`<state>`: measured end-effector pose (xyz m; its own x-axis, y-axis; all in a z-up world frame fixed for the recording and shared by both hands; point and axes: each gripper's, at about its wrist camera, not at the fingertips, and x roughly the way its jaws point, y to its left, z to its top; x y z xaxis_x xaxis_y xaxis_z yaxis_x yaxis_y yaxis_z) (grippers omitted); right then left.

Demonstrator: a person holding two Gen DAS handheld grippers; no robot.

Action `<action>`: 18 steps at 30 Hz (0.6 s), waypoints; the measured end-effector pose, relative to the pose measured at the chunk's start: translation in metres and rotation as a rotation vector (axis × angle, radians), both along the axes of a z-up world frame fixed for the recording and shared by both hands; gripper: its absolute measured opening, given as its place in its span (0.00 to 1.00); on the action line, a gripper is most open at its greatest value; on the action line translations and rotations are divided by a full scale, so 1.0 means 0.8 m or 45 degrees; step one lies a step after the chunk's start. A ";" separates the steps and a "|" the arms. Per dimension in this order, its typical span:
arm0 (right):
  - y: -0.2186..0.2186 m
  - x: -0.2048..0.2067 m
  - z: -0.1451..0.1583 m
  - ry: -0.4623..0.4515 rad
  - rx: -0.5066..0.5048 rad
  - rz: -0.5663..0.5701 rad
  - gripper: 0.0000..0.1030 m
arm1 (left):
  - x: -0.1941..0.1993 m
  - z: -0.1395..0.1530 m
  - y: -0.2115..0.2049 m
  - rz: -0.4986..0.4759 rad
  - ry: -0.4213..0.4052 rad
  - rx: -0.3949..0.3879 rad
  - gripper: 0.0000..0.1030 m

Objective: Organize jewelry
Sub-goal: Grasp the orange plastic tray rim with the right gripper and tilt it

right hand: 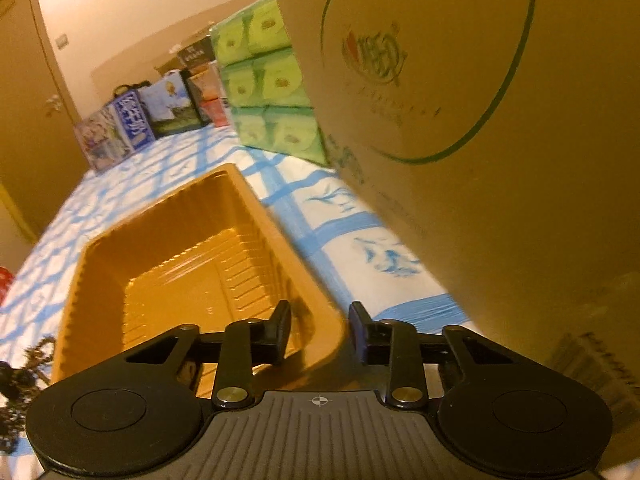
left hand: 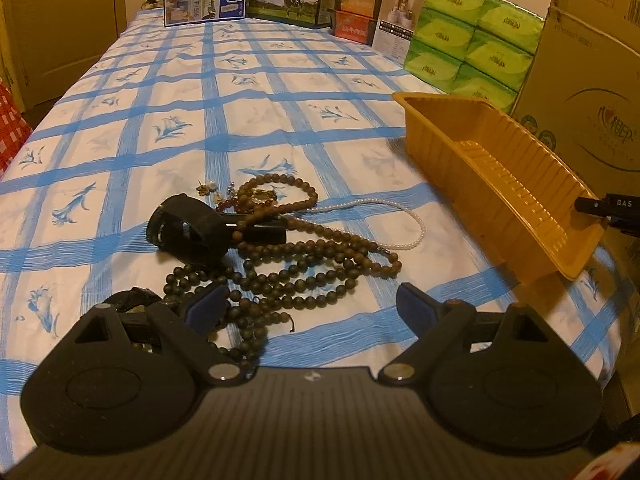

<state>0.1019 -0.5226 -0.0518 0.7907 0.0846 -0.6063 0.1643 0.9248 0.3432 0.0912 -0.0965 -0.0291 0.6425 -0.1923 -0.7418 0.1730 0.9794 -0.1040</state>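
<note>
My right gripper pinches the near corner wall of the ribbed amber plastic tray, tilted off the blue-checked tablecloth. My left gripper hangs spread over the tangled brown bead necklaces. That thin-wall hold may slip, dropping the tray onto them.

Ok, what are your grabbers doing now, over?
Left gripper open over bead necklaces. Right gripper straddling tilted orange tray rim. Tray empty. Black band among beads.
</note>
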 end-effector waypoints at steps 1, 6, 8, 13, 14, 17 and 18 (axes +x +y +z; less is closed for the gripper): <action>0.000 0.000 -0.002 -0.007 0.019 -0.001 0.29 | 0.000 0.000 0.000 0.001 0.001 0.003 0.88; -0.004 0.007 -0.010 -0.011 0.110 0.009 0.26 | -0.001 0.002 0.000 0.017 0.002 -0.002 0.88; -0.005 0.009 -0.013 -0.004 0.143 0.017 0.25 | -0.003 0.003 0.001 0.025 0.000 -0.010 0.88; -0.004 0.013 -0.014 -0.015 0.172 0.037 0.15 | -0.011 0.002 0.003 0.039 0.006 -0.024 0.88; -0.002 0.013 -0.012 -0.017 0.161 0.036 0.15 | -0.014 0.003 0.004 0.043 0.004 -0.026 0.88; 0.005 0.011 -0.005 -0.022 0.120 0.035 0.12 | -0.022 0.002 0.008 0.068 0.004 -0.038 0.88; 0.009 0.011 -0.002 -0.020 0.099 0.037 0.12 | -0.025 0.001 0.009 0.075 0.004 -0.040 0.88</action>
